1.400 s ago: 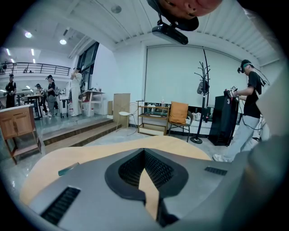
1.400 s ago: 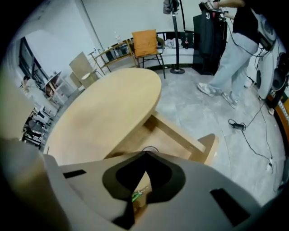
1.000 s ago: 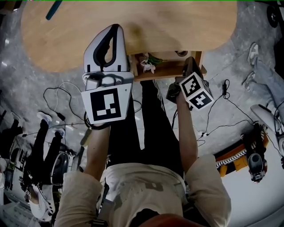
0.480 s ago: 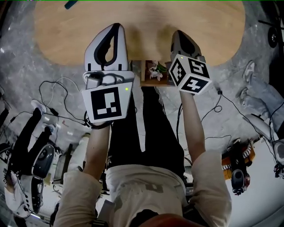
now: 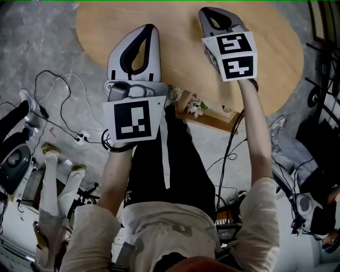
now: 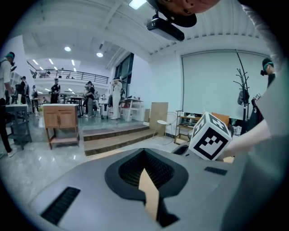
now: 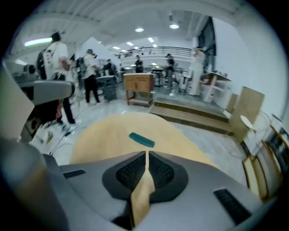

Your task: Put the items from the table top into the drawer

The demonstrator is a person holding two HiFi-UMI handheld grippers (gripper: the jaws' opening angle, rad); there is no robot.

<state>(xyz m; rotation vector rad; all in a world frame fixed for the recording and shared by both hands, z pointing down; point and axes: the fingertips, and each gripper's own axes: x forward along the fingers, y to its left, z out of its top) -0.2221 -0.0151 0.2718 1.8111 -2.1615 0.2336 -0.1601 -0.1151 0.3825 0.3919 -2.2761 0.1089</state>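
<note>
A teal flat item point(image 7: 142, 139) lies on the oval wooden table point(image 7: 113, 135), a little way ahead of my right gripper point(image 7: 146, 153), which is shut and empty. In the head view that gripper point(image 5: 208, 10) reaches over the table point(image 5: 180, 58) at its right side. My left gripper point(image 5: 147, 27) hovers over the table's near edge, its jaws together with nothing between them point(image 6: 144, 152). Under the near edge the drawer point(image 5: 210, 121) stands open with a white flower piece point(image 5: 197, 105) inside. The right gripper's marker cube point(image 6: 210, 135) shows in the left gripper view.
Cables point(image 5: 64, 114), shoes and equipment point(image 5: 13, 164) lie on the floor on both sides of the person's legs. Farther off are low steps point(image 6: 113, 137), a wooden cabinet point(image 7: 139, 83), a coat stand point(image 6: 244, 90) and several people point(image 7: 56, 67).
Both grippers have risen from beside the drawer to over the table. The right one went farther forward and rolled, so its marker cube now faces up. The drawer stays open.
</note>
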